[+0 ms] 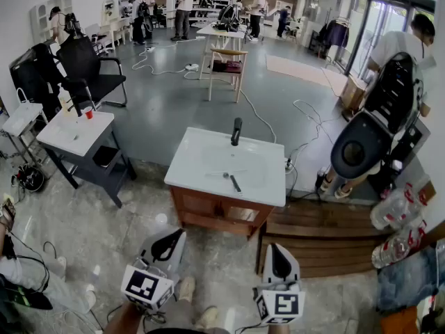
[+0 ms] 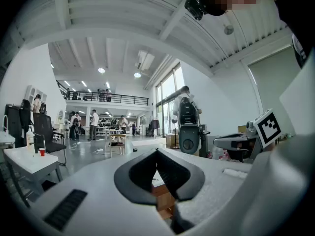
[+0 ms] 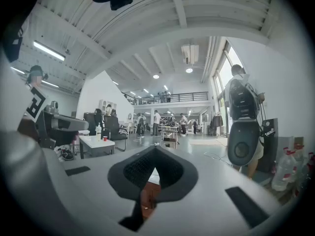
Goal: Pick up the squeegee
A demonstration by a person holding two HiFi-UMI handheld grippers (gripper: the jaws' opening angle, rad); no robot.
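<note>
Squeegee, place: the squeegee (image 1: 232,181) lies flat on the white countertop (image 1: 195,160), about mid-top. It is on the near side of the black tap (image 1: 236,131) and well apart from both grippers.
Squeegee, axis: in the head view its long axis runs on a diagonal, the far end toward the left and the near end toward the right.
Squeegee, look: it is slim and stick-like, with a dark shaft and a paler bit at the far end. It is too small here to make out the blade.
Countertop: a smooth, glossy white slab with rounded corners. It sits on a reddish-brown wooden cabinet (image 1: 208,213).
Tap: a matte black upright column at the far edge of the top.
Left gripper: the left gripper (image 1: 174,236) is held level and low, short of the cabinet. Its ribbed black pads meet at the tips with nothing between them, and its shell is pale grey.
Right gripper: the right gripper (image 1: 274,250) is level beside the left one. Its textured black pads are pressed together and it holds nothing.
Floor: polished grey stone tiles under both grippers.
</note>
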